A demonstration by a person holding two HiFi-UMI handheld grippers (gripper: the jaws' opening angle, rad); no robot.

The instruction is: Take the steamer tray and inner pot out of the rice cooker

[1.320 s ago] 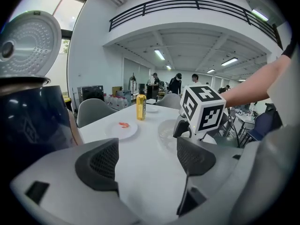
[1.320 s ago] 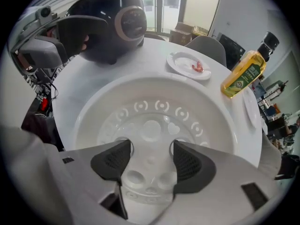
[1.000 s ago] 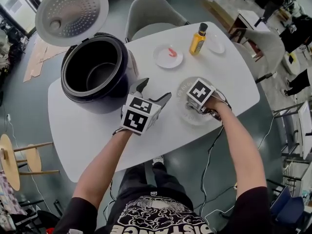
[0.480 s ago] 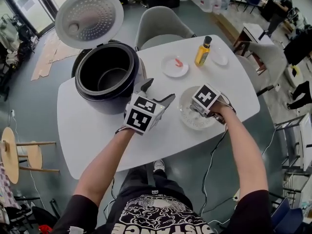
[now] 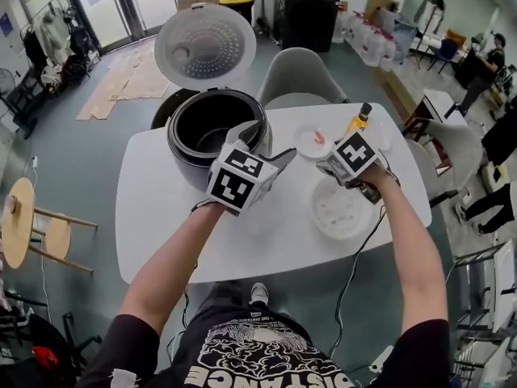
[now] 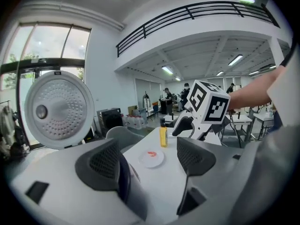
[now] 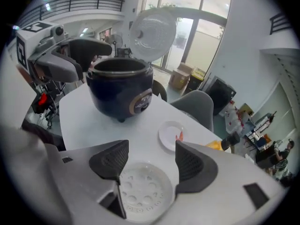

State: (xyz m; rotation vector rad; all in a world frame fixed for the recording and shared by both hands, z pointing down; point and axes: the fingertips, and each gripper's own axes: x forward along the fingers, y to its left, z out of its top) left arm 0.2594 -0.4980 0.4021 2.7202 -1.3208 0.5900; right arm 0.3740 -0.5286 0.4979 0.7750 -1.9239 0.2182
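Observation:
The dark blue rice cooker [image 5: 194, 156] stands at the table's far left with its lid [image 5: 204, 47] up and the dark inner pot [image 5: 212, 129] inside. In the right gripper view the cooker [image 7: 121, 90] is ahead. The white perforated steamer tray [image 5: 341, 211] lies flat on the table. My right gripper [image 7: 150, 161] hangs open above the tray [image 7: 140, 191], clear of it; its jaws have just been opening, with nothing between them. My left gripper [image 5: 268, 144] is open and empty, raised beside the cooker's right rim. In its own view the left gripper [image 6: 150, 161] looks across the table.
A small plate with a red bit [image 5: 313, 141] and a yellow bottle with a black cap [image 5: 357, 120] sit at the far right of the white table [image 5: 161, 217], beside another small dish [image 5: 380, 136]. A grey chair [image 5: 299, 75] stands behind the table.
Both grippers have risen off the table. The right one has lifted away from the steamer tray, which stays on the table. The left one now sits higher, by the cooker's rim.

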